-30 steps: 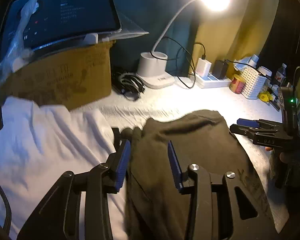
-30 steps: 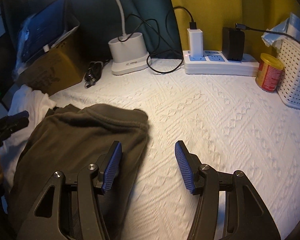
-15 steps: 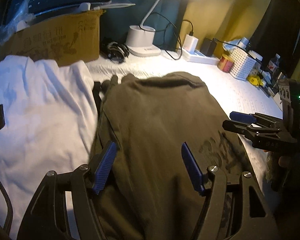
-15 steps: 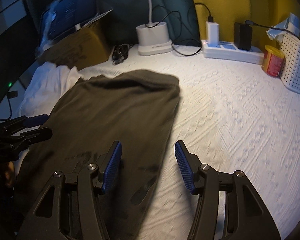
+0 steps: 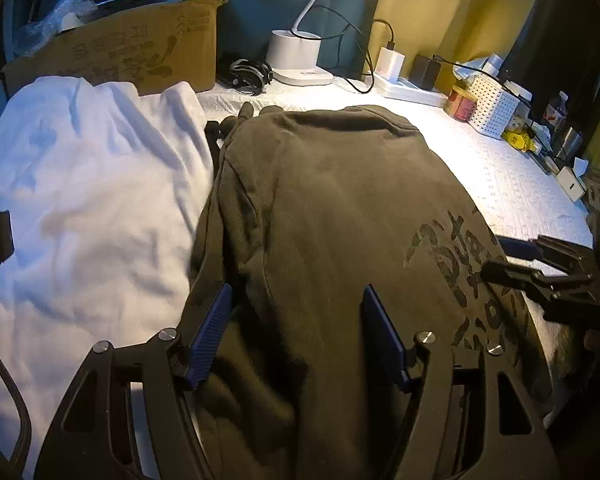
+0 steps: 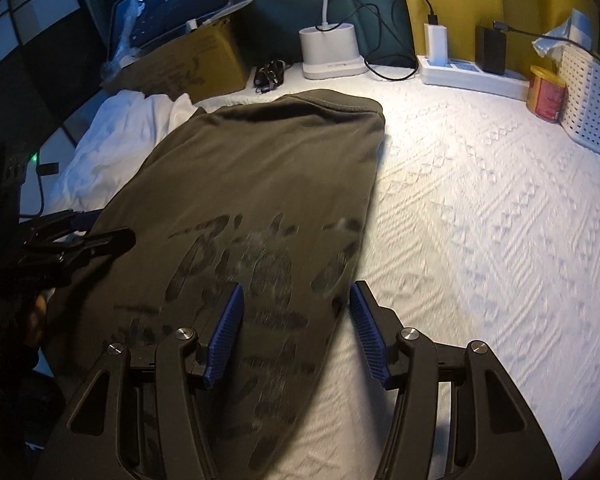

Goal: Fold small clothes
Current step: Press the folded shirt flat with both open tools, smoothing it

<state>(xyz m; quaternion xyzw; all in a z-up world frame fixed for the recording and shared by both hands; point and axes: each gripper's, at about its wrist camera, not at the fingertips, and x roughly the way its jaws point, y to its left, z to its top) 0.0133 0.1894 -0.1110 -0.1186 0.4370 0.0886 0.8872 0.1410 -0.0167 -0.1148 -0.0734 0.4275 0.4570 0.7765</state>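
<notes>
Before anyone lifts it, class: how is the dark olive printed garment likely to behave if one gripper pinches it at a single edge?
The dark olive garment would probably droop and unfold, since it lies soft and creased, in layers at its side. It looks fairly thick, so likely heavier than the white garment beside it. On the textured white cover it would probably drag and bunch, not slide.

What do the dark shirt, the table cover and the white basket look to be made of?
Dark shirt: soft matte knit, likely cotton; it drapes and bears a cracked dark print. Table cover: white woven or quilted fabric, with raised diamond ridges. White basket: rigid plastic, judging by its even perforated walls.
</notes>
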